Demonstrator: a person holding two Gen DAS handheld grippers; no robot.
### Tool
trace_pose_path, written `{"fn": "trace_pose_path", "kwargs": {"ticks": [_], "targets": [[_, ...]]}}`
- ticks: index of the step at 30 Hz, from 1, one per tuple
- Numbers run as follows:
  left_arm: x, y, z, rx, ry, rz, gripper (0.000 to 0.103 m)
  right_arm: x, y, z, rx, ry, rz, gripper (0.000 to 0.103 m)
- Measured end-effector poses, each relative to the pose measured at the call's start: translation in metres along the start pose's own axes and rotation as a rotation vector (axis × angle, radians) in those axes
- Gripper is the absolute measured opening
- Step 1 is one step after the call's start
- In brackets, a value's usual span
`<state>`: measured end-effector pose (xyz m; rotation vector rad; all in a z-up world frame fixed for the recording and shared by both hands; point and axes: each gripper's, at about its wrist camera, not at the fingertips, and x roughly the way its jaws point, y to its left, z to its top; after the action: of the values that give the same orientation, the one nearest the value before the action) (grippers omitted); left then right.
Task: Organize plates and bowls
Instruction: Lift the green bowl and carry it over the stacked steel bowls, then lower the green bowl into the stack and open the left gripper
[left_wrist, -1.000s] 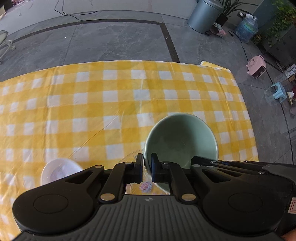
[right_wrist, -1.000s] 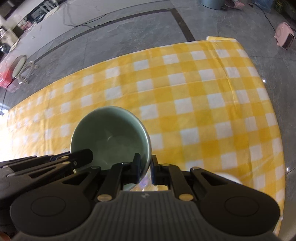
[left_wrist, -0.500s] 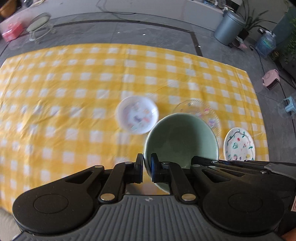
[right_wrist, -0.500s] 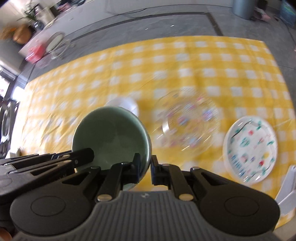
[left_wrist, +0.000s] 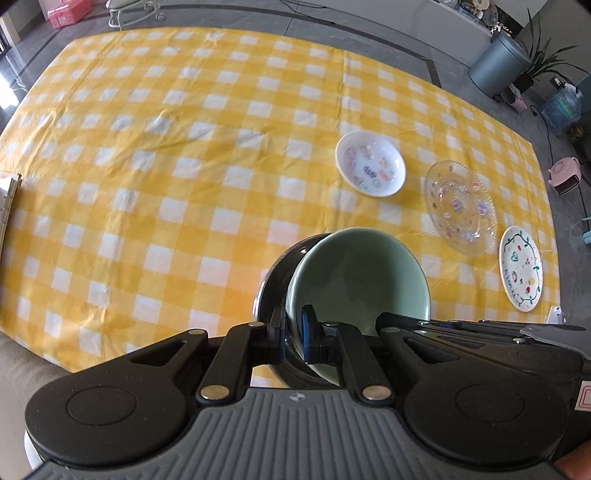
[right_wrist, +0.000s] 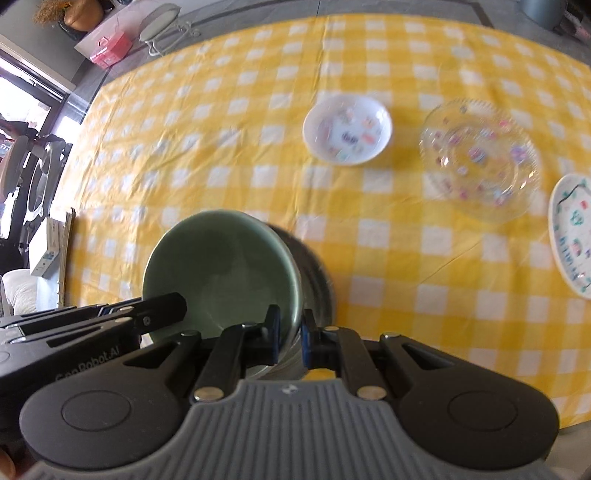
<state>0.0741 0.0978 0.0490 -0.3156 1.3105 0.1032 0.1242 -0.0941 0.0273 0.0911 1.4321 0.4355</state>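
A pale green bowl (left_wrist: 358, 280) hangs tilted above the yellow checked tablecloth (left_wrist: 184, 166), held by two opposite sides of its rim. My left gripper (left_wrist: 293, 332) is shut on the rim's left side. My right gripper (right_wrist: 290, 334) is shut on the opposite side of the green bowl (right_wrist: 221, 269). A black bowl (left_wrist: 275, 291) sits on the cloth directly beneath it, mostly hidden, and shows as a dark bowl (right_wrist: 317, 284) in the right wrist view. Further right lie a small white patterned dish (left_wrist: 369, 164), a clear glass plate (left_wrist: 460, 206) and a white painted plate (left_wrist: 521, 267).
The cloth's near edge (left_wrist: 110, 365) runs just below the black bowl. A grey bin (left_wrist: 495, 68), a plant and a pink heater (left_wrist: 563, 179) stand on the floor to the right. At the table's left end stand a flat box (right_wrist: 55, 243) and a chair.
Both grippers have carried the green bowl across the table, still shut on it. The three plates have come into view and slid right, and the black bowl now shows under the green one.
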Motion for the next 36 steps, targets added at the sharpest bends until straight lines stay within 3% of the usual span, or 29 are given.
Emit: {"fn": "trace_pose_path", "kwargs": {"ticks": [8, 27, 30, 32, 36], "targets": [[0.019, 0.011, -0.003, 0.006, 0.044, -0.018, 0.009, 0.031, -0.001, 0.005, 0.013, 0.042, -0.012, 0.008], [0.018, 0.013, 0.007, 0.011, 0.133, -0.035, 0.017, 0.036, 0.002, 0.011, 0.007, 0.057, -0.052, 0.008], [0.013, 0.014, 0.008, 0.009, 0.131, -0.046, 0.024, 0.036, 0.003, 0.011, 0.003, 0.055, -0.057, 0.008], [0.005, 0.013, 0.010, 0.020, 0.106, -0.043, 0.036, 0.037, 0.004, 0.012, 0.000, 0.050, -0.064, 0.007], [-0.006, 0.010, 0.015, 0.048, 0.065, -0.040, 0.037, 0.034, 0.007, 0.014, -0.022, 0.032, -0.079, 0.004]]}}
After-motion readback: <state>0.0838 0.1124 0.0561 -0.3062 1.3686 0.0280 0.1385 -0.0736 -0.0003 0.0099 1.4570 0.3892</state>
